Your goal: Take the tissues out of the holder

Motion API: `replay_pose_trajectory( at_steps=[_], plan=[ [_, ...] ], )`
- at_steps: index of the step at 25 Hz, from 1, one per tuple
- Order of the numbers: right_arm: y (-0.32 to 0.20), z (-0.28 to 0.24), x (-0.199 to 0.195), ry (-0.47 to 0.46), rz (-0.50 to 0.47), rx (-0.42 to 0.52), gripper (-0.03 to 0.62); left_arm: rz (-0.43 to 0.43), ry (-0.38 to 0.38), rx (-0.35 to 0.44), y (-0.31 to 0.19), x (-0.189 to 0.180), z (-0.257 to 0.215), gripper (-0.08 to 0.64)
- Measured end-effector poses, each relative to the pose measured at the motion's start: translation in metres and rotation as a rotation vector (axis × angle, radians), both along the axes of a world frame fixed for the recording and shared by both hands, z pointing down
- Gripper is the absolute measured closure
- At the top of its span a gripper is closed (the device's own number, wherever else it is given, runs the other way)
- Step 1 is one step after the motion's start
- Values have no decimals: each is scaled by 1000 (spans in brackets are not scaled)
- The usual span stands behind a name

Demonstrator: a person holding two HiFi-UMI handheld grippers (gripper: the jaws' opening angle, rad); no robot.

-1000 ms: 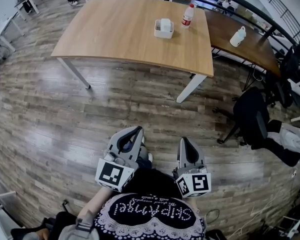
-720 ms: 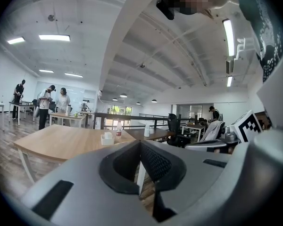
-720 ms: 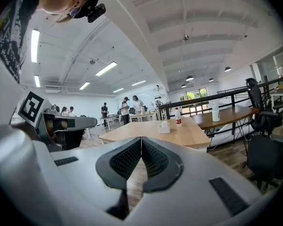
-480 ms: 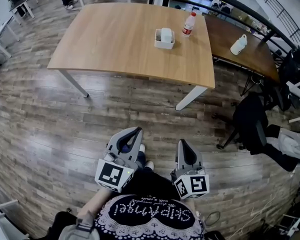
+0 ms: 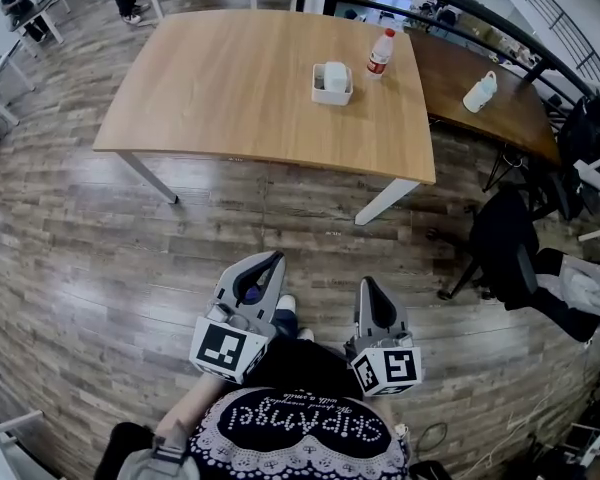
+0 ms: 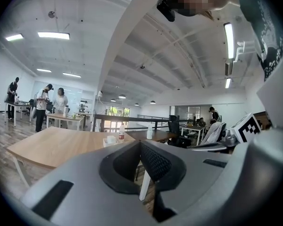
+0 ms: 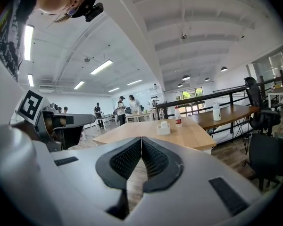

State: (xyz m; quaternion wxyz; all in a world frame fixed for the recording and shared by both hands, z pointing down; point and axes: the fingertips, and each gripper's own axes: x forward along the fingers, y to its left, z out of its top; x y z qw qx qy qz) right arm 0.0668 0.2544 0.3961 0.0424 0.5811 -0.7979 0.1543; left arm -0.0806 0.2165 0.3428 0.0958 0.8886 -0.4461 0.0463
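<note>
- Tissues (image 5: 334, 71): a white wad standing up out of the white holder (image 5: 330, 93), on the far right part of the wooden table (image 5: 230, 88).
- Bottle (image 5: 378, 53) with a red label: upright, just right of the holder and not touching it.
- White jug (image 5: 478, 92): on the darker table (image 5: 510, 118) past the right edge.
- Your left gripper (image 5: 271, 259): jaws pressed together with nothing between them. You hold it low by your body over the plank floor (image 5: 100, 248), well apart from the table.
- Your right gripper (image 5: 368, 282): jaws likewise closed and empty, beside the left one.
- Black office chair (image 5: 505, 238): right of the table's near corner leg.
</note>
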Motion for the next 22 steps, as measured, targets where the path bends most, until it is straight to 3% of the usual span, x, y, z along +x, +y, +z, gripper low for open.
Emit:
replay_pose_trajectory(
  at_steps=[8,15,22],
  plan=[
    [-4,6,-9,-7,11,-9,581,15,4,-2,-7,-6,3,554],
    [-6,9,-5,-16,12,-14,581,17,-36,10,-5,-6,7,554],
    [-16,7,7,-28,-10,0,581,-15,-38,14,-13,6,3,554]
  ],
)
